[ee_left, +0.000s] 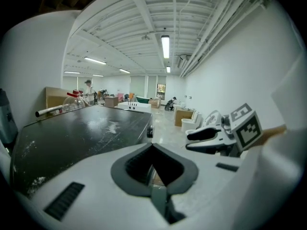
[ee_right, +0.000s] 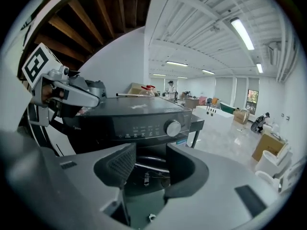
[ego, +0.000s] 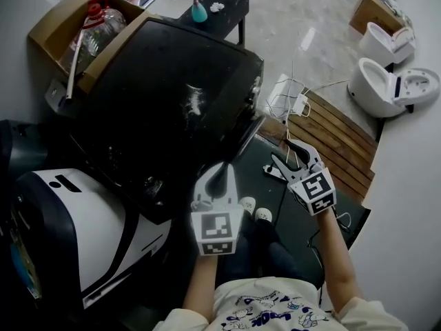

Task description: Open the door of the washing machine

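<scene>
The black, box-shaped front-loading washing machine point(ego: 172, 95) stands just ahead of the person. Its round door point(ego: 247, 135) looks barely ajar, so the swing remains. Beside the door, the left gripper point(ego: 221, 173) is pinched together and empty. Farther from the machine, the right gripper point(ego: 281, 151) gapes.

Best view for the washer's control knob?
Right gripper view: the control knob faces the camera on the front of the washing machine, round and clear. Head view looks down on the top, so the knob shows only edge-on at the front. Left gripper view shows just a small nub past the top's edge.
</scene>
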Demonstrator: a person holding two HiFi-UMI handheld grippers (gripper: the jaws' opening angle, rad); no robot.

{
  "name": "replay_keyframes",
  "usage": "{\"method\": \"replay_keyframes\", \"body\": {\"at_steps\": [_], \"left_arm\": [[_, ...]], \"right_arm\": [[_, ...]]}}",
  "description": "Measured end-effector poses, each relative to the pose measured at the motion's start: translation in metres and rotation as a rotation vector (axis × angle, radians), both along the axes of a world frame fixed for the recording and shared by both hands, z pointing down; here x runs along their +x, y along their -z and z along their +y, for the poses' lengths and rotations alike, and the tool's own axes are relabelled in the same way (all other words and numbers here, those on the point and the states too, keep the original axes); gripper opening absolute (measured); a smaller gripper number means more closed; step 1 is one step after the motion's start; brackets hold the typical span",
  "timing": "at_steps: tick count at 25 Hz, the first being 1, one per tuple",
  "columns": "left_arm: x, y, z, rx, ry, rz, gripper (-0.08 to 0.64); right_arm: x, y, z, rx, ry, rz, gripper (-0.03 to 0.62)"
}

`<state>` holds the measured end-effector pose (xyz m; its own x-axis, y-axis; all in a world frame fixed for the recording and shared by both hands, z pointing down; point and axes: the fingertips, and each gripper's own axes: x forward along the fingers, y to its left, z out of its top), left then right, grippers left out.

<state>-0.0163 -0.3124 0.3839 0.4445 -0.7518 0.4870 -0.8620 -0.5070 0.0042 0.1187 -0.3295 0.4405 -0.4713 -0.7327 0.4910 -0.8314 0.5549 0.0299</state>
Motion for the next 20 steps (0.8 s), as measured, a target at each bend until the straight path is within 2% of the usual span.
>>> {"method": "replay_keyframes", "body": {"at_steps": [11, 20], "left_arm": [[0.017, -0.038, -0.024, -0.054, -0.06, -0.021, 0.003], [0.031, -0.07, -0.036, -0.096, -0.068, -0.018, 0.003]], "right_arm": [[0.012, -0.069, -0.045, -0.095, 0.091, 0.066, 0.206], [0.011, -0.105, -0.077, -0.087, 0.212, 0.121, 0.206]]}}
